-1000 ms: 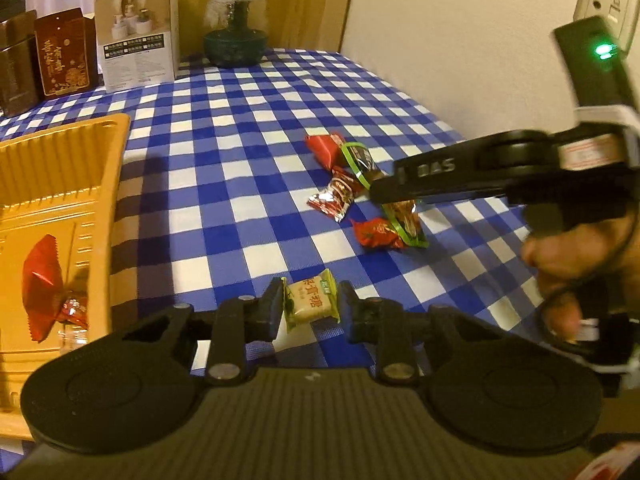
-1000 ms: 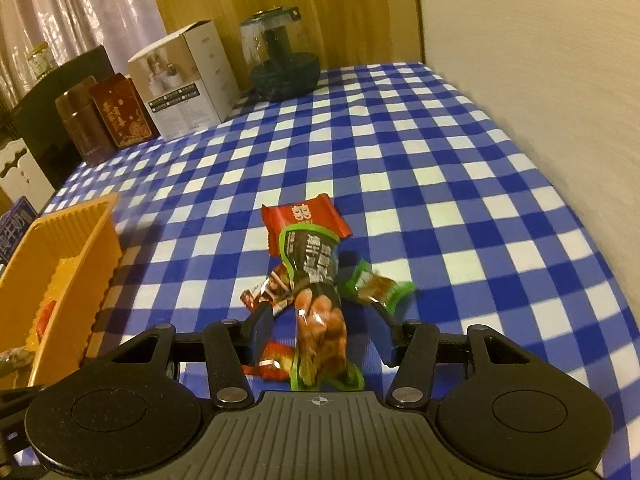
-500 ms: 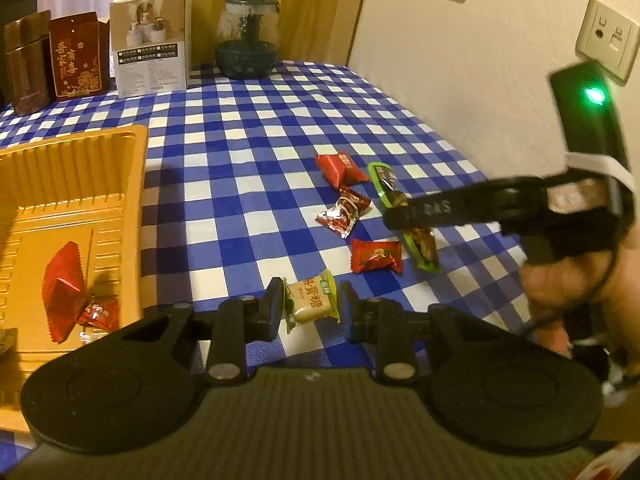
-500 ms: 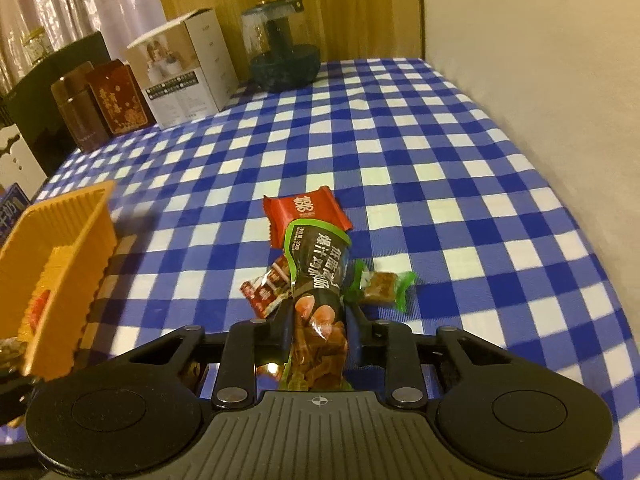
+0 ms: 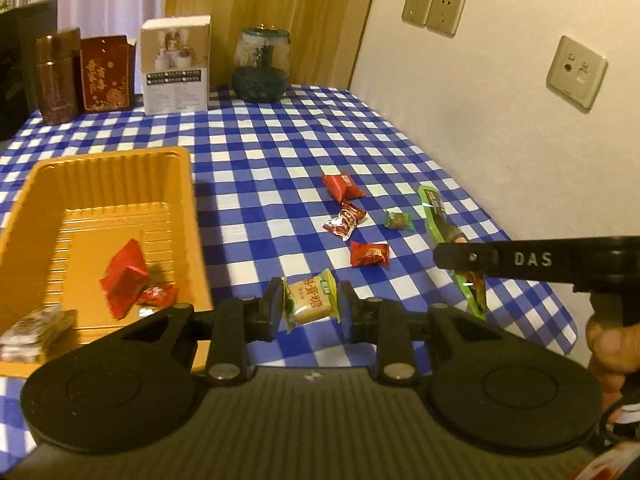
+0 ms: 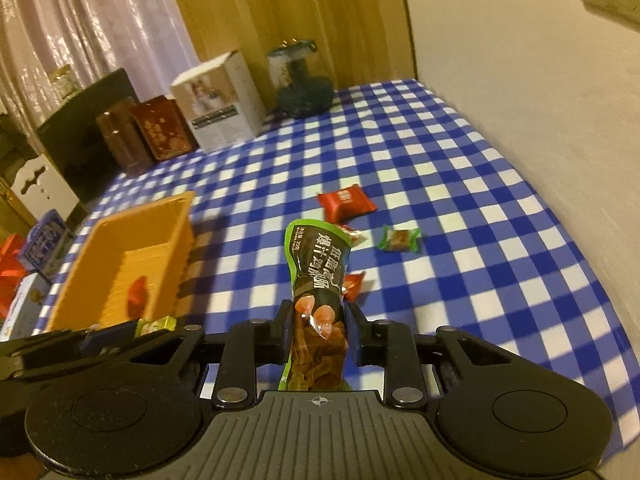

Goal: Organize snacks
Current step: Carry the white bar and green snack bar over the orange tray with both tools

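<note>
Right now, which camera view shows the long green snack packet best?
The right wrist view: the long green snack packet faces the camera, clamped in the right gripper. In the left wrist view it appears edge-on, partly hidden by that gripper.

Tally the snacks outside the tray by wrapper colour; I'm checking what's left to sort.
Red snacks: 3
Green candy: 1
Yellow candy, in left gripper: 1
Green-black pouch, in right gripper: 1
Total: 6

Left gripper [image 5: 311, 307] and right gripper [image 6: 319, 330] both clamped, tilted downward.
</note>
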